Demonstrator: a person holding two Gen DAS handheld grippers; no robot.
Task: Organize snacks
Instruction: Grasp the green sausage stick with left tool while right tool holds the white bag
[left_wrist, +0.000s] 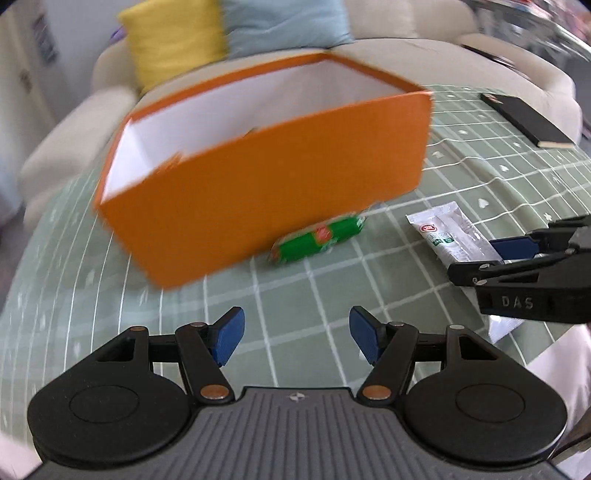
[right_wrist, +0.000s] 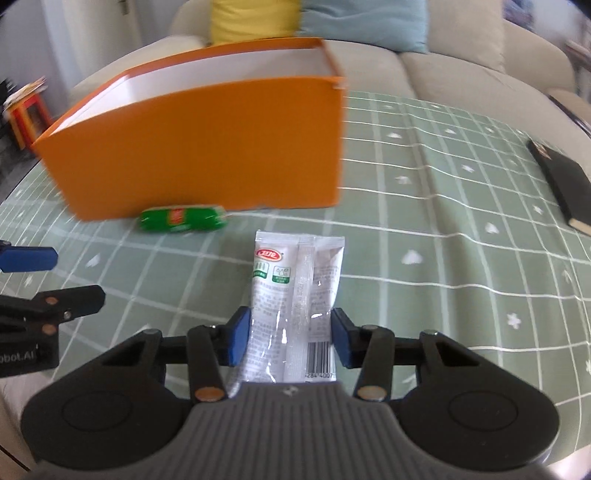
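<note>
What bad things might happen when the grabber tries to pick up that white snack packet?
1. The right gripper straddles only the near end of the white snack packet, fingers open; a pinch there may let the limp packet droop or slip.
2. The green snack lies close against the orange box; the wall could block a finger.
3. The left gripper hovers close by and might collide.

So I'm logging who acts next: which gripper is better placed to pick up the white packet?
Right. The right gripper already straddles the white packet, jaws open. The left gripper is open over bare tablecloth.
</note>
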